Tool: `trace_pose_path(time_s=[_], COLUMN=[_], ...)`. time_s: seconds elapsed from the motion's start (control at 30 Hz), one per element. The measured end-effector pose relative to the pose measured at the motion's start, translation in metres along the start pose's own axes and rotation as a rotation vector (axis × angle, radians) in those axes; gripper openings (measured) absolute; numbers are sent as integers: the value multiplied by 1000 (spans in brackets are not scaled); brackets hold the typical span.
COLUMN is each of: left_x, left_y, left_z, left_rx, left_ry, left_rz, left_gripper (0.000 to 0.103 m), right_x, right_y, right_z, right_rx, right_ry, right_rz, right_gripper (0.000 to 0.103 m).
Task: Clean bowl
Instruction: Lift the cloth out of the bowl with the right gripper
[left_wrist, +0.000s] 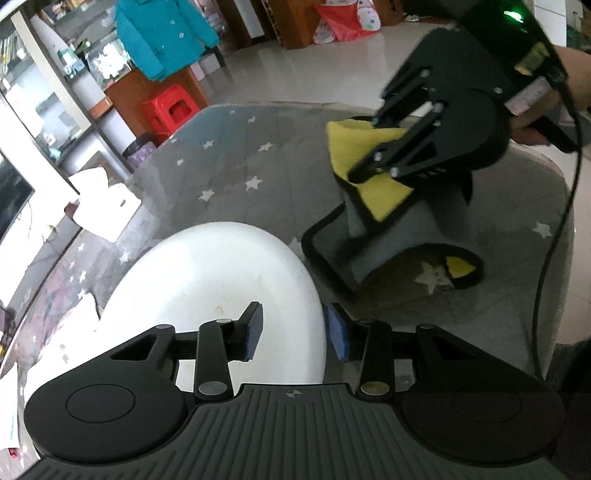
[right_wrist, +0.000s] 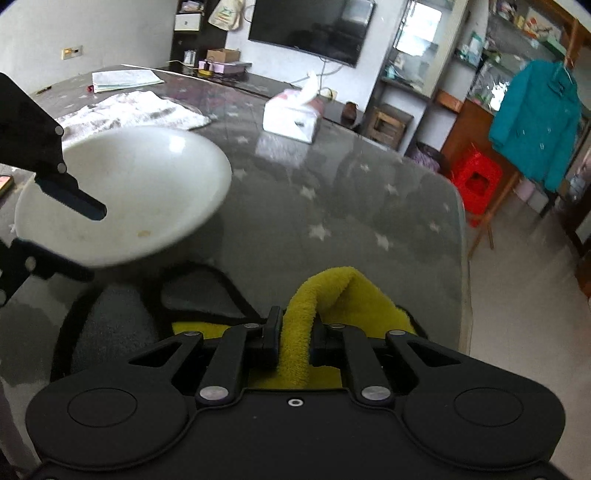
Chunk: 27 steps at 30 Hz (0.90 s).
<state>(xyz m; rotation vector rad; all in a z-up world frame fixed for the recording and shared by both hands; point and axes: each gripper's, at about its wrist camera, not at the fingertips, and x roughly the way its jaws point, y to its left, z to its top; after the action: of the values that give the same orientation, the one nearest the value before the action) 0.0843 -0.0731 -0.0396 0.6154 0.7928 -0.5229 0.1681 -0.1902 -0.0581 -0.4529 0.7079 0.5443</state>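
A white bowl (left_wrist: 207, 280) (right_wrist: 140, 184) is lifted and tilted over the grey star-patterned table (left_wrist: 229, 173). My left gripper (left_wrist: 295, 334) (right_wrist: 74, 240) is shut on its rim, one blue pad inside and one outside. A small brown stain (right_wrist: 144, 233) shows on the bowl's inner wall. To the right of the bowl, my right gripper (right_wrist: 294, 339) (left_wrist: 356, 171) is shut on a fold of a cloth (right_wrist: 321, 291) (left_wrist: 373, 192). The cloth is yellow on one side and grey on the other, with black trim. Its lower end trails on the table.
A tissue box (left_wrist: 107, 210) (right_wrist: 291, 118) stands further back on the table. A pale crumpled towel (right_wrist: 136, 110) and papers (right_wrist: 125, 79) lie behind the bowl. A red stool (right_wrist: 476, 181) stands on the floor past the table edge. The right gripper's cable (left_wrist: 554, 236) hangs at the right.
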Motion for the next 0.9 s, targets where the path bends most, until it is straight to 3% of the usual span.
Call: trace_pose_path(time_s=[0.23,0.47,0.67,0.9], left_x=[15,20,22,22], left_y=[6,4,8,17], left_z=[9,9,7,12], left_rx=[-43,-18,-68,-146], left_ry=[40,59,64,71], left_rz=[-36,-14,-28,-51], left_gripper=[21,19,19,20], right_x=[6,2,-3,-5], right_y=[-6,-18,-16,-20], right_z=[-21,-40,-50,-55], right_rx=[117,245,249,340], right_ry=[-18,-77,-113,-122], right_rz=[27,55,37,37], right_gripper=[13,13,17,17])
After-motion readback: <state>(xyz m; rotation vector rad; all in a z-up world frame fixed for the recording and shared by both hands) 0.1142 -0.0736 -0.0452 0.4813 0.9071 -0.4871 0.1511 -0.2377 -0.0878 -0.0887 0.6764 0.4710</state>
